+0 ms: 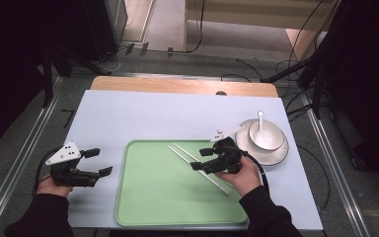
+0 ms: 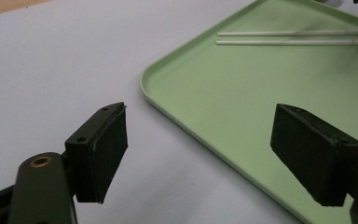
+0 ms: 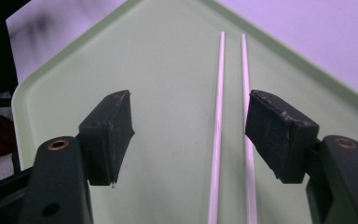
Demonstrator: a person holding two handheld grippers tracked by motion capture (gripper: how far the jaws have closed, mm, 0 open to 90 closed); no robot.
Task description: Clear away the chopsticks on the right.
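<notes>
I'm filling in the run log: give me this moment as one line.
right gripper: open, over chopsticks | chopsticks: side by side on green tray | left gripper: open, empty, beside tray

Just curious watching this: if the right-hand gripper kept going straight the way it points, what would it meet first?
Probably the green tray: the right gripper, jaws open, looks along the two white chopsticks lying on it. How high it hovers is unclear.

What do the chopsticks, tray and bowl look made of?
Chopsticks: thin white rods, smooth, likely plastic or melamine; can't tell for sure. Tray: pale green, matte with a moulded raised rim, probably plastic. Bowl: white and glossy, sitting on a plate with a dark rim line, looks like glazed ceramic. The spoon in it matches.
</notes>
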